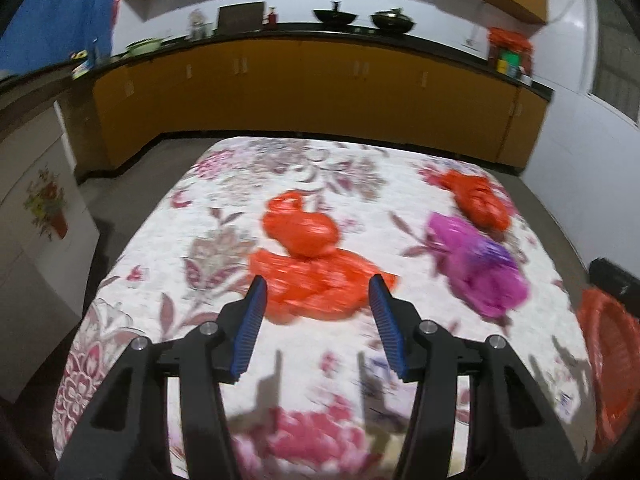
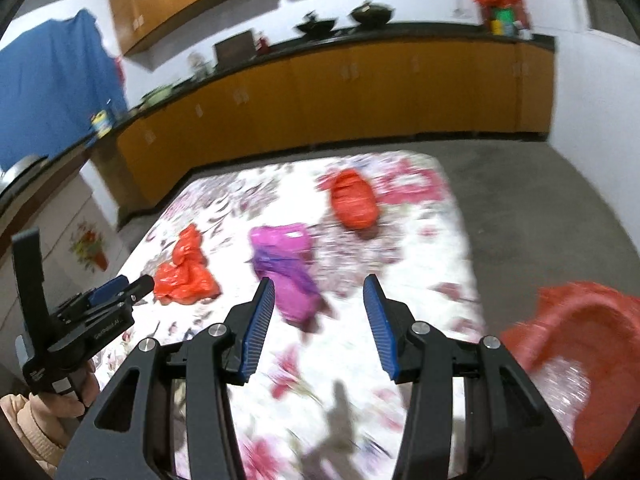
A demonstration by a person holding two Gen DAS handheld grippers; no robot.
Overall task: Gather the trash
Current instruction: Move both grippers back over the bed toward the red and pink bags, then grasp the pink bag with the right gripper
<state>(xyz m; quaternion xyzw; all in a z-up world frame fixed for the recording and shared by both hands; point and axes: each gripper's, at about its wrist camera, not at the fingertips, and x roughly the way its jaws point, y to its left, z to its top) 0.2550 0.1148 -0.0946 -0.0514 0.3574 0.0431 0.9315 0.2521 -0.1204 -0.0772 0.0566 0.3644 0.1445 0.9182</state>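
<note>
Crumpled plastic bags lie on a table with a floral cloth (image 1: 224, 208). A knotted orange bag (image 1: 300, 232) rests against a flat orange bag (image 1: 312, 284), just ahead of my left gripper (image 1: 318, 286), which is open and holds nothing. To the right lie a magenta bag (image 1: 476, 264) and a second knotted orange bag (image 1: 478, 200). My right gripper (image 2: 320, 284) is open and empty above the cloth, with the magenta bag (image 2: 288, 264) beside its left finger. The orange pair (image 2: 184, 272) and far orange bag (image 2: 354, 200) also show there, as does the left gripper (image 2: 132, 284).
A red plastic basket (image 2: 576, 344) stands at the table's right edge, also seen as the red basket (image 1: 612, 360). Yellow cabinets (image 1: 304, 92) under a dark counter with woks run behind the table. A hand and pale sleeve (image 2: 36, 420) hold the left gripper.
</note>
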